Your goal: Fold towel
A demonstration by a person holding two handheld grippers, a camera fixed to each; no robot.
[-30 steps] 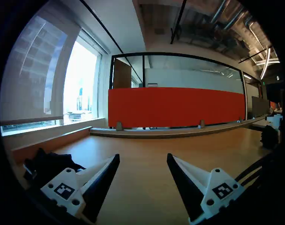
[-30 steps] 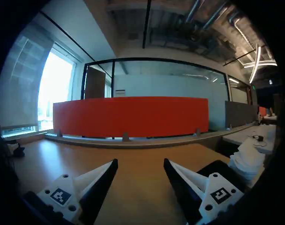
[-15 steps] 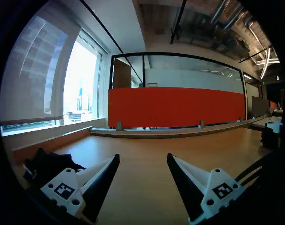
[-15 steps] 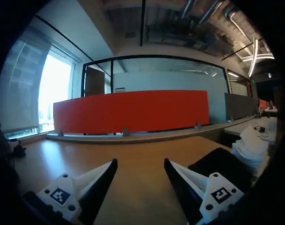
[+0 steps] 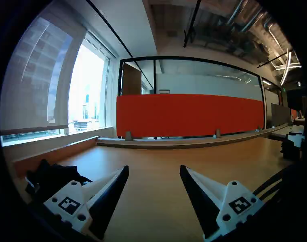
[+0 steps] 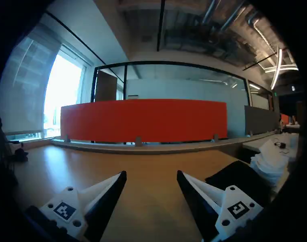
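Observation:
My left gripper (image 5: 153, 179) hovers low over a bare wooden table (image 5: 153, 161), open, with nothing between its fingers. My right gripper (image 6: 151, 181) is also open and empty above the same wood. A pile of white folded cloth, likely towels (image 6: 274, 159), sits at the far right of the right gripper view, off past the table's edge. It is well to the right of my right gripper's fingers. A dark shape with a white part (image 5: 293, 145) at the right edge of the left gripper view may be the other gripper.
An orange divider panel (image 5: 190, 115) runs along the table's far edge, with glass walls behind it. A black bundle (image 5: 52, 177) lies by my left gripper's left finger. A black object (image 6: 238, 175) sits behind my right gripper's right finger. Windows line the left side.
The right gripper view has tilted and swung slightly, so the divider and white pile shifted a little. The left gripper has stayed still. Both remain open.

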